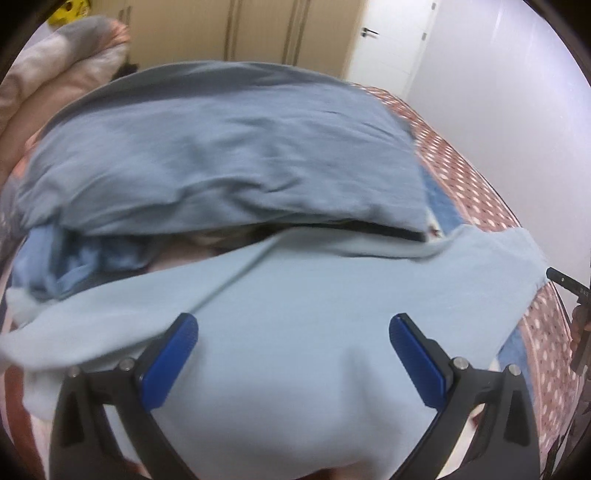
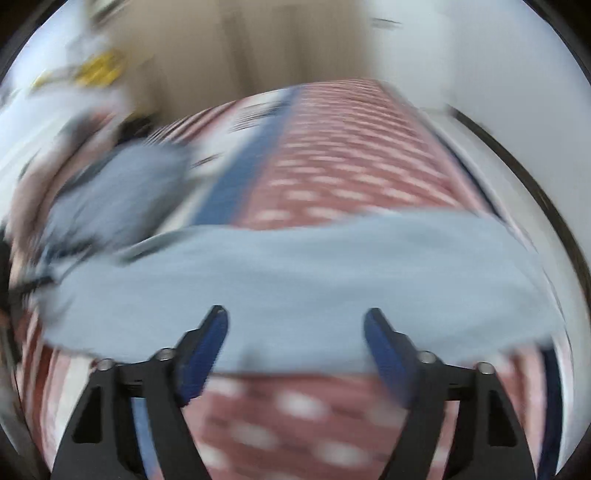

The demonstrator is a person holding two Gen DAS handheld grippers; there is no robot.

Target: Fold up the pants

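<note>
Light blue pants (image 1: 295, 295) lie spread on a bed with a red dotted cover (image 1: 480, 192). My left gripper (image 1: 293, 325) is open, its blue pads (image 1: 170, 362) wide apart over the pants, holding nothing. In the right wrist view the pants (image 2: 295, 273) lie as a flat band across the cover (image 2: 332, 166). My right gripper (image 2: 295, 317) is open and empty above the pants' near edge. This view is blurred by motion. The right gripper's dark body (image 1: 569, 284) shows at the far right of the left wrist view.
A grey-blue pillow or folded cloth (image 1: 221, 155) lies just beyond the pants; it also shows in the right wrist view (image 2: 118, 199). A bunched quilt (image 1: 55, 81) sits at the back left. A white wall (image 1: 517, 92) runs along the bed's right side. Cupboards (image 1: 258, 29) stand behind.
</note>
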